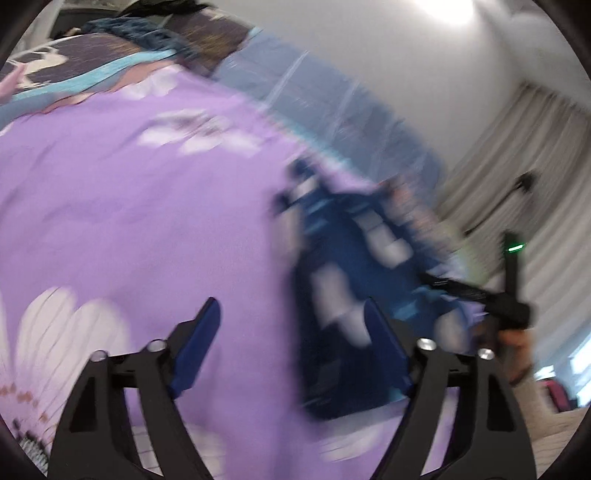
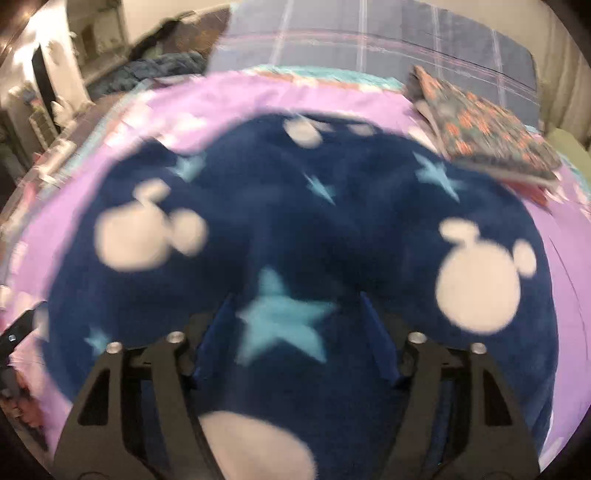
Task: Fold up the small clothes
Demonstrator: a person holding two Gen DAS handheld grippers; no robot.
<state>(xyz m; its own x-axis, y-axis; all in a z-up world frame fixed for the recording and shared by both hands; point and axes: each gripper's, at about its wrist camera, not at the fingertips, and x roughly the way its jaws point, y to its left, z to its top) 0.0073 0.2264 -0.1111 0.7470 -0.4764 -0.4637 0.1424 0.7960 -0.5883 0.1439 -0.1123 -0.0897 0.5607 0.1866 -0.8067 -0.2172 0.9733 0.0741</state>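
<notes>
Spread flat on the purple sheet (image 2: 229, 92), the navy fleece (image 2: 295, 221), not yet folded by the look of it. Right gripper (image 2: 295, 314) jaws apart over the fleece's near edge, star print between them; grip unclear. Left gripper (image 1: 291, 325) jaws apart, nothing clamped, fleece (image 1: 351, 258) just beyond its right finger. Farther back, one folded patterned piece (image 2: 487, 136), seemingly done.

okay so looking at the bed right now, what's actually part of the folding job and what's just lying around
Part of the job:
- navy fleece garment with stars
- left gripper
- right gripper
- folded patterned cloth, likely already done

Just lying about:
- purple flowered bedspread
- teal knitted item
- curtain
</notes>
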